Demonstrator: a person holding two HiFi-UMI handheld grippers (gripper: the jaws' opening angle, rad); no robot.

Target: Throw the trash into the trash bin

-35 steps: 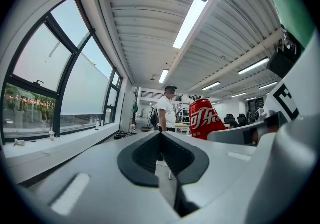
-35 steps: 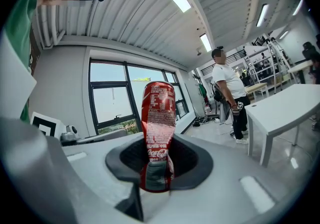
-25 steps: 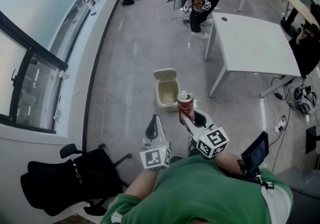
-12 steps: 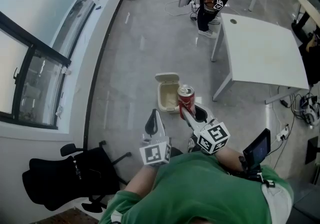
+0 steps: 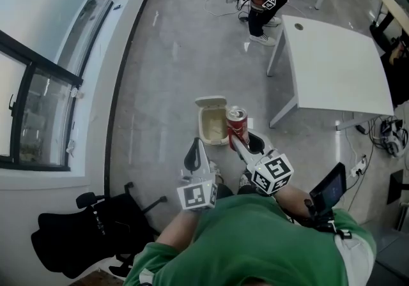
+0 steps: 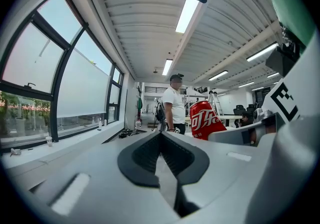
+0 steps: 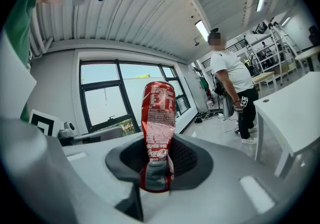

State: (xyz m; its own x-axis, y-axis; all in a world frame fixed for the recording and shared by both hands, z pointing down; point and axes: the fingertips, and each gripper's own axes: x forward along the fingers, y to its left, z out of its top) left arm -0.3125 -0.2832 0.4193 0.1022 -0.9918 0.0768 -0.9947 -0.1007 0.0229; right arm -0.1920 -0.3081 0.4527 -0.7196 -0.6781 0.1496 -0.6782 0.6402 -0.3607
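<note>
Right gripper (image 5: 238, 142) clamps the dented red aluminium can (image 5: 237, 122) upright by the right rim of the open beige plastic bin (image 5: 204, 126); left gripper (image 5: 195, 149) is closed, empty; bare grey floor (image 5: 172, 67) lies beyond

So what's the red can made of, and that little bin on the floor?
The red can looks like thin metal, probably aluminium: shiny printed skin, creased in the middle. The bin looks like cream plastic: smooth, dull, one even colour all over.
</note>
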